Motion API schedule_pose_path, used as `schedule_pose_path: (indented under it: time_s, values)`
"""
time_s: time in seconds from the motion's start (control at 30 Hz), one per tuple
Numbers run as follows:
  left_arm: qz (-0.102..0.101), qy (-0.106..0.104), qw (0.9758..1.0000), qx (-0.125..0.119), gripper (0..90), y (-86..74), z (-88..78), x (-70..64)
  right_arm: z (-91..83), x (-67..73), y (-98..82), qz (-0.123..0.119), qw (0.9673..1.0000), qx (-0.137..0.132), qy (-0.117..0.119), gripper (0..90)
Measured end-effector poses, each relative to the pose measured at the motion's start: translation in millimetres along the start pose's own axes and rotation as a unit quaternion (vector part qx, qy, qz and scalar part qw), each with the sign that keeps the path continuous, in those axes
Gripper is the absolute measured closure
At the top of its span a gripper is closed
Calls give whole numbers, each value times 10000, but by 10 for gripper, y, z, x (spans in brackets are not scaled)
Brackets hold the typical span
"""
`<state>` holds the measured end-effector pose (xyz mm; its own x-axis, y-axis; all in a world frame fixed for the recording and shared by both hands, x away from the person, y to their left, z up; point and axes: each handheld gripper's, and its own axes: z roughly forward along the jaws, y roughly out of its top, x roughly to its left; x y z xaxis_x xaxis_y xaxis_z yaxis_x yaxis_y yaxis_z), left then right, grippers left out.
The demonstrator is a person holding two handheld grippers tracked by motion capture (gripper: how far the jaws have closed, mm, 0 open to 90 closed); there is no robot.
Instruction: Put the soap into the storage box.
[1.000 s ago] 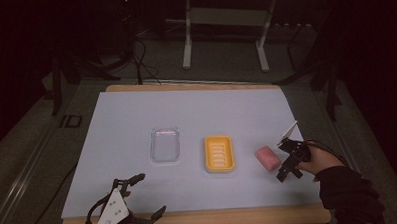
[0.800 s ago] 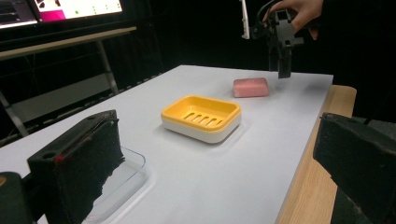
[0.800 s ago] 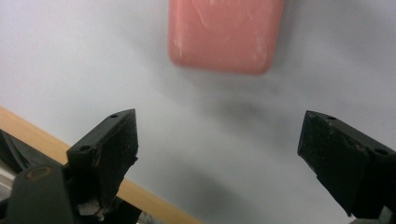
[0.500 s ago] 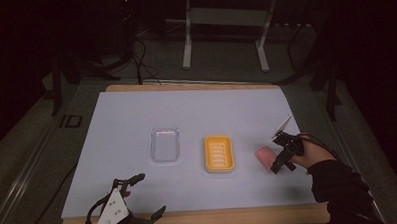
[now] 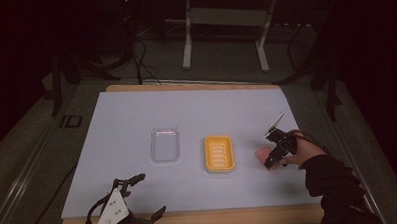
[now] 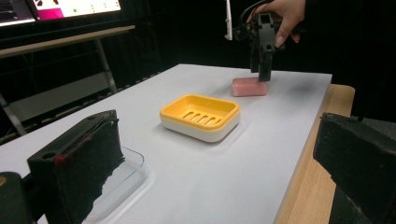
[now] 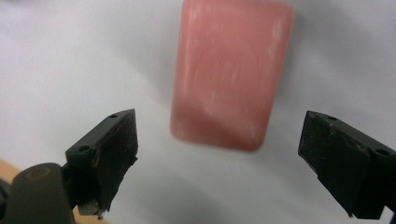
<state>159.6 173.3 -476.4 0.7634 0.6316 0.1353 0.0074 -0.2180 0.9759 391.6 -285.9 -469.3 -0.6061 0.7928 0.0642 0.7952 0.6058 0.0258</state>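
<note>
A pink soap bar (image 7: 231, 74) lies flat on the white table (image 5: 196, 112), close to the right edge and about halfway between the front and back edges. The right gripper (image 5: 274, 152) hangs over the soap, held by a hand (image 5: 300, 153) in a dark sleeve. Its jaws point down and have just been opening; now they stand wide apart. In the right gripper view the soap shows between the two black jaws but a bit farther on, and neither jaw touches it. In the left gripper view the tip of the right gripper is right at the near end of the soap; whether it touches there is hard to tell.

Just to the left of the soap sits a yellow soap dish (image 5: 219, 153) with slots in its bottom. Left of that dish lies a clear plastic tray (image 5: 165, 144). Both are near the middle of the table.

The left gripper (image 5: 139, 196) rests at the front edge, near the front left corner. Its jaws are wide apart too, with nothing between them.
</note>
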Motion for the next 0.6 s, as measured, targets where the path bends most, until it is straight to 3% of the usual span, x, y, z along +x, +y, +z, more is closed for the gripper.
schedule_pose_path:
  time_s: [0.23,0.43,0.6]
  values:
    - [1,-7,10000,0,17,-1,1,-1,52,-50,80,261,9995,-178,-15,147]
    - [11,-11,10000,9,17,-1,2,-2,137,-28,113,136,9996,-251,-23,185]
    - [3,-20,10000,14,17,-3,5,-4,211,-18,133,203,9996,-191,-76,220]
